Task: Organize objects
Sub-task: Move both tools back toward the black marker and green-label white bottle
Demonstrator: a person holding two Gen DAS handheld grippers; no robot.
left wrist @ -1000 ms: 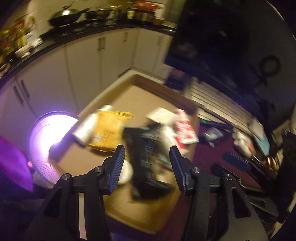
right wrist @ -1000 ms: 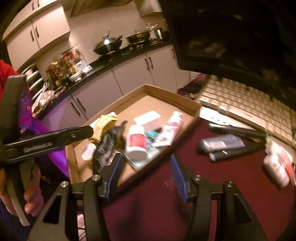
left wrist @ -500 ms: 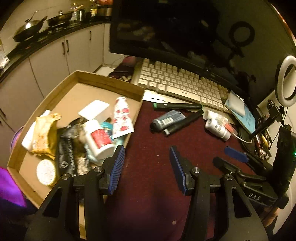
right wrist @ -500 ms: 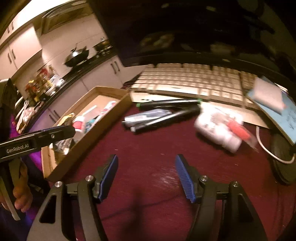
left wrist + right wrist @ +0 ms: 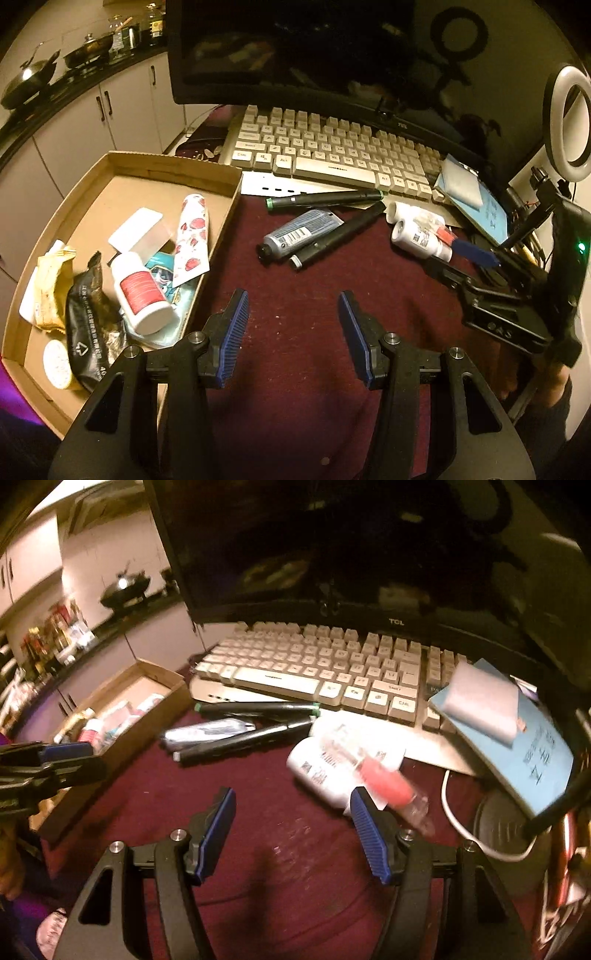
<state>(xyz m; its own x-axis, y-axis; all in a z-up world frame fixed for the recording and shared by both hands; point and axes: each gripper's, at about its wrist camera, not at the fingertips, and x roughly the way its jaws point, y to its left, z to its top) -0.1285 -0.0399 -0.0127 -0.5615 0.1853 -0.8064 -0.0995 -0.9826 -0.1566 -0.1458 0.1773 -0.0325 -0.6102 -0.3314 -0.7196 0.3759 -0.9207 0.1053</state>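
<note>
**Pick one loose thing, then carry it to the box**

Both the left gripper (image 5: 293, 325) and the right gripper (image 5: 291, 830) hover with jaws wide and empty. The tube (image 5: 301, 236) lies far on the tabletop (image 5: 295, 369), right of the box (image 5: 218, 218). Close across its narrow body.

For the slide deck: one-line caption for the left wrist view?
Open left tongs hover over maroon desk, cardboard tray of sundries beside loose markers.
</note>
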